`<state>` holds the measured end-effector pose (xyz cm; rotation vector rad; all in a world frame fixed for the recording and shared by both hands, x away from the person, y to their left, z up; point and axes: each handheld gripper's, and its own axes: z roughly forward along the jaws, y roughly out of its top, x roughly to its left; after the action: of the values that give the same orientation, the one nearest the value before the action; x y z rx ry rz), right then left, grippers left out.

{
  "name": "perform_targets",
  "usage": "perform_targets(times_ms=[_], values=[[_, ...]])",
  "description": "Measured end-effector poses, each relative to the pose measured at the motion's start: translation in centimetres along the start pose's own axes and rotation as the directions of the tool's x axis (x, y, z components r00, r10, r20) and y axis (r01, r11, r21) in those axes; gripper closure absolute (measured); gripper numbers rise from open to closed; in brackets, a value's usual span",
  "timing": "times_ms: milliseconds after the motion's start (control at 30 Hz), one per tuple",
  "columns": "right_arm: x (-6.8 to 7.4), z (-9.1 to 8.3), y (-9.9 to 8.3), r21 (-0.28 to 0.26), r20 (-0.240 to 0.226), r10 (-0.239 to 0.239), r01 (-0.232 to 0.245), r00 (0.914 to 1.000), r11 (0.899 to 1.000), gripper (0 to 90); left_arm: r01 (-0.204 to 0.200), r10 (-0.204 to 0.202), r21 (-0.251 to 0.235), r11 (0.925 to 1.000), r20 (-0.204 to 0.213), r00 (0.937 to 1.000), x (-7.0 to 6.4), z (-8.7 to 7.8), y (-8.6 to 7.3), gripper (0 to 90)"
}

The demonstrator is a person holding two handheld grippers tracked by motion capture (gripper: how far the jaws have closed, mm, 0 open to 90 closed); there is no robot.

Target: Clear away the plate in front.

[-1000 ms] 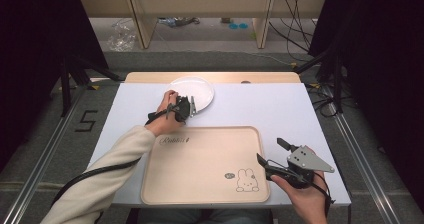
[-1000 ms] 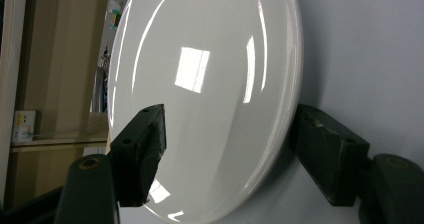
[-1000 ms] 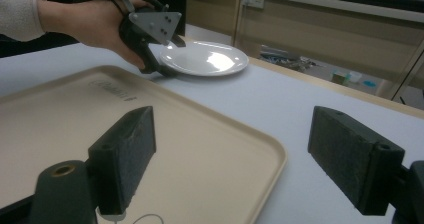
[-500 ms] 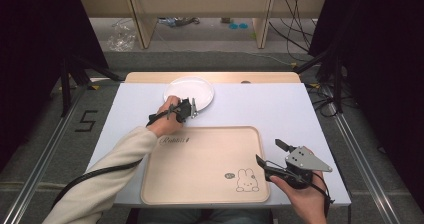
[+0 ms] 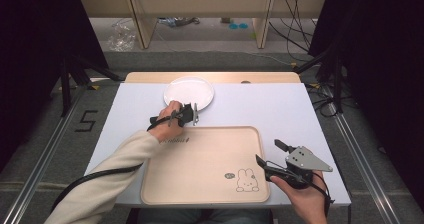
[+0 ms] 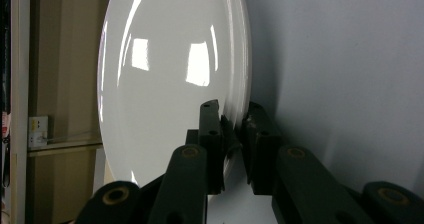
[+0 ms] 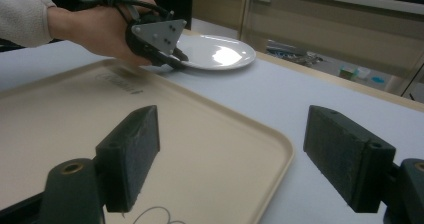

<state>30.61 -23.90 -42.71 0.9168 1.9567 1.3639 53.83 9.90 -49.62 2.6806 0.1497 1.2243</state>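
- left gripper [image 5: 194,115]: jaws pinch the near rim of the white plate [image 5: 189,91]; the plate lies at the far side of the white table [image 5: 280,109], just beyond the beige tray [image 5: 200,169]
- right gripper [image 5: 267,156]: jaws spread wide, holding nothing; hovers at the tray's near right corner beside the rabbit drawing [image 5: 245,180]

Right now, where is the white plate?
In the high view the white plate lies at the table's far edge, left of centre, beyond the tray, its near rim pinched by the left tongs.

The white plate [image 6: 170,84] runs off the top edge in the left gripper view — its near rim is hidden between the jaws.
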Motion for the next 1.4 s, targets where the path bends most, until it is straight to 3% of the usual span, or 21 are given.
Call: perform_targets(times_ms=[100,200,233,267,300,333,433,500,833,900,1067,1200,1367,1400], values=[[0.0,0.0,0.0,-0.008,-0.013,0.008,-0.008,0.9999,1.0,23.6,-0.009,0.009,-0.002,1.0,-0.023,0.9997,0.3,-0.4,0.2,82.6],[-0.2,0.0,0.0,-0.016,0.003,-0.017,0.017,0.9999,1.0,23.9,0.005,-0.006,-0.017,0.9998,-0.063,0.998,1.1,-1.1,0.3,86.1],[0.0,-0.1,0.0,-0.003,-0.005,0.002,-0.002,1.0,1.0,24.2,0.033,-0.035,-0.026,0.9991,-0.059,0.9977,1.4,-1.2,0.3,87.1],[0.1,0.0,0.0,-0.017,-0.01,0.011,-0.011,0.9999,1.0,24.2,0.033,-0.033,-0.014,0.9994,-0.049,0.9982,1.7,-1.4,0.2,87.3],[0.0,0.0,0.0,-0.021,-0.006,0.002,-0.003,1.0,1.0,24.3,0.065,-0.066,-0.025,0.9975,-0.044,0.9968,1.8,-1.5,0.1,87.4],[-0.1,0.0,0.0,-0.025,0.004,-0.017,0.017,0.9999,1.0,24.4,0.044,-0.045,-0.019,0.9988,-0.046,0.9979,2.0,-1.5,0.1,87.5],[0.0,-0.1,0.0,-0.007,-0.002,-0.001,0.001,1.0,1.0,24.5,0.02,-0.021,-0.023,0.9995,-0.061,0.9979,1.9,-1.6,0.1,87.5],[-0.1,0.0,0.0,-0.022,0.008,-0.015,0.015,0.9999,1.0,24.6,0.023,-0.025,-0.028,0.9993,-0.062,0.9978,2.0,-1.7,0.0,87.5],[-0.1,0.0,0.0,-0.013,0.005,0.013,-0.013,0.9999,1.0,24.7,0.035,-0.039,-0.049,0.9982,-0.071,0.9967,1.9,-1.8,-0.1,87.5],[-0.2,0.0,0.0,-0.026,0.013,-0.005,0.005,0.9999,1.0,24.7,0.027,-0.031,-0.048,0.9985,-0.071,0.997,2.0,-1.9,-0.1,87.4],[-0.1,0.0,0.0,-0.012,0.004,0.015,-0.015,0.9999,1.0,24.7,0.017,-0.019,-0.033,0.9993,-0.069,0.9974,2.0,-2.1,-0.2,87.5],[-0.1,0.0,0.0,-0.012,0.004,0.018,-0.018,0.9998,1.0,24.7,-0.027,0.024,-0.025,0.9993,-0.087,0.9959,1.9,-2.4,-0.2,87.5],[-0.2,0.0,0.0,-0.026,0.012,-0.001,0.001,0.9999,1.0,24.7,-0.042,0.039,-0.028,0.9987,-0.094,0.9948,1.9,-2.8,-0.1,87.6],[-0.1,0.0,0.0,-0.012,0.003,0.018,-0.018,0.9998,1.0,24.7,-0.041,0.038,-0.032,0.9986,-0.097,0.9946,1.8,-2.8,-0.1,87.6]])
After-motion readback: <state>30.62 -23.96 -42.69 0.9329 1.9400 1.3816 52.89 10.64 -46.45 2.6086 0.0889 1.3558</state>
